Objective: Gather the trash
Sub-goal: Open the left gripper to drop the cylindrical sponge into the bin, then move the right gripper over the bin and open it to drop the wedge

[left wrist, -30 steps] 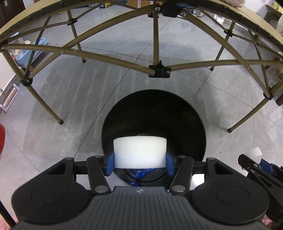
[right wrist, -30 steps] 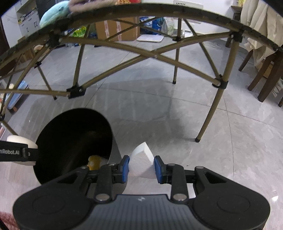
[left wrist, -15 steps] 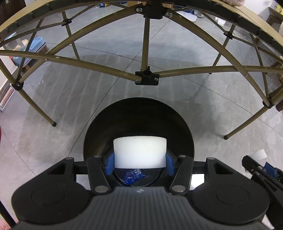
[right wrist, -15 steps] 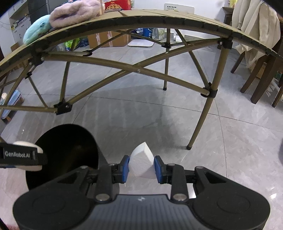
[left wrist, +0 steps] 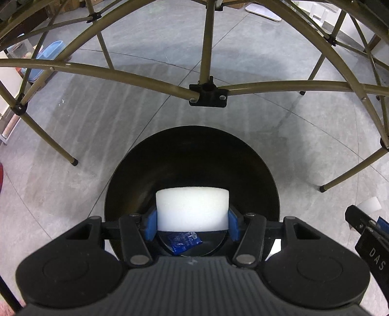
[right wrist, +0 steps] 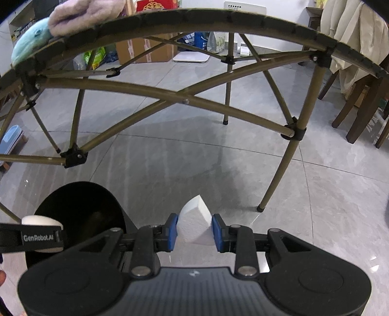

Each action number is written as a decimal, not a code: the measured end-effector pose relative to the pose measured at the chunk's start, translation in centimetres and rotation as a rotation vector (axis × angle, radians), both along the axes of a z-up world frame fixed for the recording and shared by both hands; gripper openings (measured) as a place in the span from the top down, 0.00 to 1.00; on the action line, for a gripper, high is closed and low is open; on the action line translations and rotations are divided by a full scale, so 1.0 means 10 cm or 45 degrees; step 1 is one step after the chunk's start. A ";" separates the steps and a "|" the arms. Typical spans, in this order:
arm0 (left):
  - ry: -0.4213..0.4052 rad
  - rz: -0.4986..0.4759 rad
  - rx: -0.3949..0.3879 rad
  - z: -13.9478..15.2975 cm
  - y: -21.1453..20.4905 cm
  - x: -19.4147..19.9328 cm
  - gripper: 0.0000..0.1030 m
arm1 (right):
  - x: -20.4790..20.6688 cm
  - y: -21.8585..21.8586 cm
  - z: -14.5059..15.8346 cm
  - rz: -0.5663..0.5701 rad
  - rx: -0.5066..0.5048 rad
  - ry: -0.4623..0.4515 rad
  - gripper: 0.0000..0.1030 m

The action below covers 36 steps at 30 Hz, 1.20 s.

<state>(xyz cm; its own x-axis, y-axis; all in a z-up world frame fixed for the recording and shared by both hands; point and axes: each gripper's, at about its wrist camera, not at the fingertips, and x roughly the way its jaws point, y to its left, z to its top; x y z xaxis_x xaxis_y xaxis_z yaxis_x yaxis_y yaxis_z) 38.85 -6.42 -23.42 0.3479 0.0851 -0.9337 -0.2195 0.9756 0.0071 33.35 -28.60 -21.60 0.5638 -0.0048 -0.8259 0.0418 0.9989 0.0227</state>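
The white foam block [left wrist: 192, 209] clamped in the left gripper [left wrist: 192, 224] covers the near inner wall of the round black bin [left wrist: 194, 150], and of the crumpled blue wrapper [left wrist: 185, 241] at the bottom only a strip shows beneath it. From the right wrist, the bin [right wrist: 80, 204] is cut off behind the gripper body, its depths too dark to read. The right gripper [left wrist: 374, 233] enters the left view only as a corner at the frame edge, its jaws unseen there. The folding olive-frame table [right wrist: 184, 99] runs out of both pictures; the soft toys [right wrist: 85, 14] on top are cropped and blurred.
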 end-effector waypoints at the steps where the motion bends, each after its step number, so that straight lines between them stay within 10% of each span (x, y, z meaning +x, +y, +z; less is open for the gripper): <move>1: 0.001 -0.001 0.002 0.00 0.00 0.00 0.45 | 0.00 0.00 -0.01 0.001 -0.001 0.004 0.71; 6: 0.002 0.011 -0.008 0.02 0.02 -0.01 0.02 | 0.00 -0.03 -0.03 -0.002 0.002 0.007 0.71; 36: 0.007 0.000 0.057 0.15 0.38 -0.22 0.00 | -0.08 0.27 0.03 0.098 0.064 0.025 0.70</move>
<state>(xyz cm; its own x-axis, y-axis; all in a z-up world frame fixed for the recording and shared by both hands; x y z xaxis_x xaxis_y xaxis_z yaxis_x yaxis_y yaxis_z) 36.66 -2.66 -21.92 0.3424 0.1269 -0.9309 -0.2192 0.9743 0.0522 32.56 -25.90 -21.33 0.5446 0.0795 -0.8349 -0.0340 0.9968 0.0727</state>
